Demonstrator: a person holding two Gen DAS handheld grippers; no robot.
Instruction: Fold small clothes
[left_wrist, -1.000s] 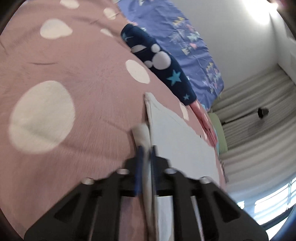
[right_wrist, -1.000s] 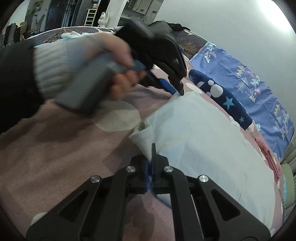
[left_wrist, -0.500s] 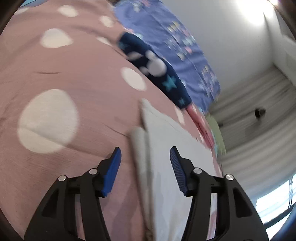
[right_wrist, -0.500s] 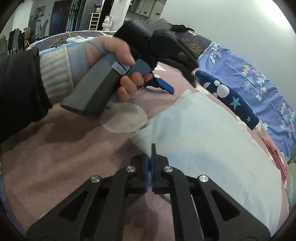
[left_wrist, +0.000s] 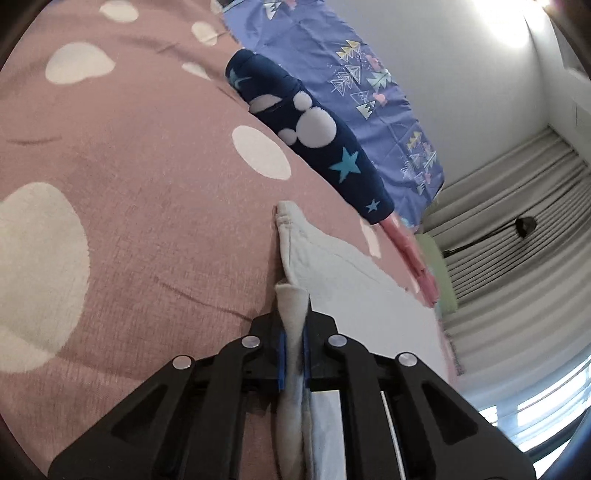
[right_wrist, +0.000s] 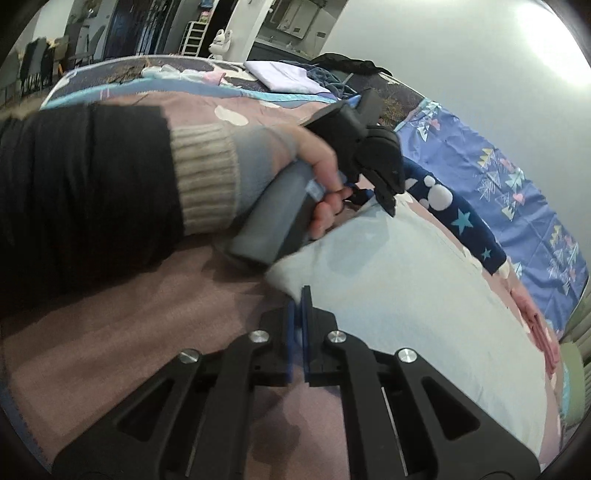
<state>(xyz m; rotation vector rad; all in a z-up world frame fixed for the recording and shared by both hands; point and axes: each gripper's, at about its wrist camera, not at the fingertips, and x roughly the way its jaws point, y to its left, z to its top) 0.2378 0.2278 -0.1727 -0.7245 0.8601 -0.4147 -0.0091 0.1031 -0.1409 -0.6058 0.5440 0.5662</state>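
A small white garment (right_wrist: 406, 295) lies flat on the pink spotted bedspread (left_wrist: 147, 184). My left gripper (left_wrist: 293, 332) is shut on the garment's folded edge (left_wrist: 291, 306), which stands up between the blue pads. It also shows in the right wrist view (right_wrist: 388, 199), held by a hand at the garment's far corner. My right gripper (right_wrist: 298, 317) is shut on the garment's near corner (right_wrist: 288, 277).
A navy garment (left_wrist: 314, 140) with white dots and stars lies beyond the white one, a blue patterned sheet (left_wrist: 351, 74) behind it. Pink folded cloth (left_wrist: 410, 251) lies at the bed's right edge. Curtains (left_wrist: 517, 240) hang at right. Folded clothes (right_wrist: 280, 75) sit far back.
My left gripper opened half a second ago, letting go of the garment's edge, and has now shut on it again. My right gripper stayed shut on its corner.
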